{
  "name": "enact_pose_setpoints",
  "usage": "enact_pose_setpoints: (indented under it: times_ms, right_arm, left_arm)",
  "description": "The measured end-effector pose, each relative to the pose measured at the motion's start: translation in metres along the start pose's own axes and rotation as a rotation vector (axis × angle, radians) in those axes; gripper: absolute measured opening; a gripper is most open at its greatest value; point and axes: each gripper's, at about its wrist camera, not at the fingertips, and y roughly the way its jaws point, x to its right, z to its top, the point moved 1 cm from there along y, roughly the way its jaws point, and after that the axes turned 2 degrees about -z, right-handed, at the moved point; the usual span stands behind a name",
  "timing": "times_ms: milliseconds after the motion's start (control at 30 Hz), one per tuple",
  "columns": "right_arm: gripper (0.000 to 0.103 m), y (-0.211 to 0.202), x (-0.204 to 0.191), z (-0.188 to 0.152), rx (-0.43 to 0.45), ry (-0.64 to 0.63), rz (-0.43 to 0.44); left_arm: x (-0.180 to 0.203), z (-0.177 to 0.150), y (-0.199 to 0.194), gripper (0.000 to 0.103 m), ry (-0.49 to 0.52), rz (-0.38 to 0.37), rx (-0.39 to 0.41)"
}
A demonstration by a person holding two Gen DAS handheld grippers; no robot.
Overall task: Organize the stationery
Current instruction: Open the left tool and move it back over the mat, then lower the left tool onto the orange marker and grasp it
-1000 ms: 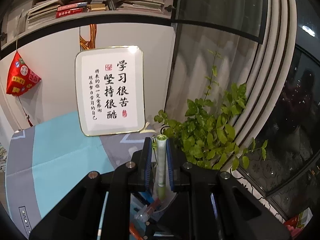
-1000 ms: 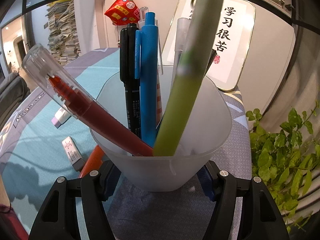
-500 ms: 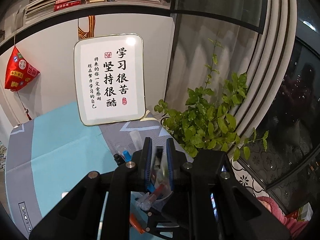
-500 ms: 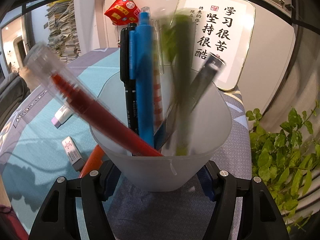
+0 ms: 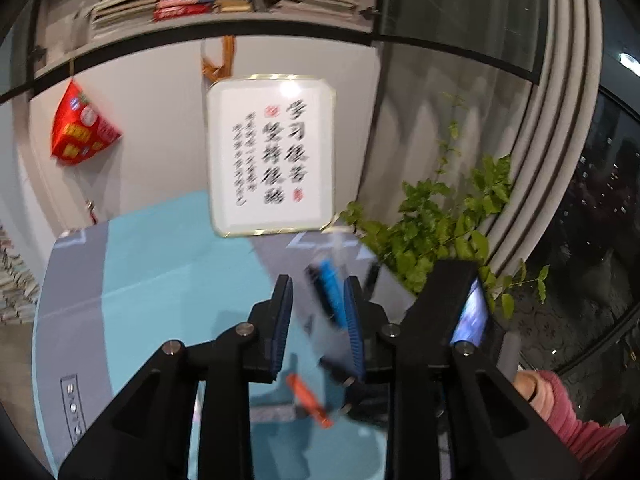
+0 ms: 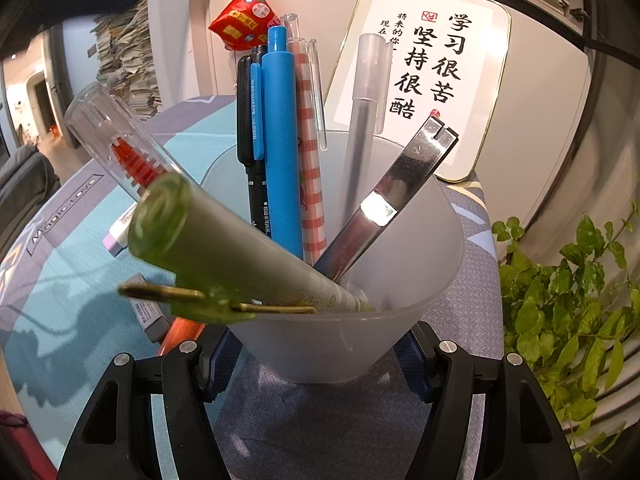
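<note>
The cup (image 6: 360, 300) stands on the grey part of the mat (image 6: 320, 420), in front of the framed sign (image 6: 432, 60), with the plant (image 6: 560, 300) to its right. The right gripper (image 6: 316, 354) has a pad on each side of the cup's base; they appear to pinch it, though actual contact is hidden behind the wall.

In the cup, the blue pen (image 6: 280, 140), black marker (image 6: 246, 120), checked pen (image 6: 310, 160) and clear pen (image 6: 362, 120) stand near upright. The metal strip (image 6: 384, 204) leans right. The green pen (image 6: 224, 248) and red pen (image 6: 120, 148) lean far out over the cup's left rim.

The left gripper (image 5: 318, 320) hangs above the cup, spread and holding nothing; its view is blurred.

The likely trouble is those two leaning pens. Their weight sits outside the rim, so if the right gripper lets go or nudges the light cup, it could tip left. The green pen's brass clip (image 6: 168, 294) hooks near the rim and could drag.

Left of the cup, two erasers (image 6: 120, 232) and an orange item (image 6: 182, 334) lie on the mat, unsorted.
</note>
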Motion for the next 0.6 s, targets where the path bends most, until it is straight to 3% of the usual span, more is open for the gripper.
enact_pose_setpoints:
  times_ms: [333, 600]
  right_arm:
    - [0.069, 0.000, 0.000, 0.000, 0.000, 0.000, 0.000]
    - [0.069, 0.000, 0.000, 0.000, 0.000, 0.000, 0.000]
  left_arm:
    - [-0.043, -0.063, 0.015, 0.028, -0.155, 0.064, -0.196]
    - [-0.022, -0.087, 0.029, 0.029, 0.007, 0.001, -0.268]
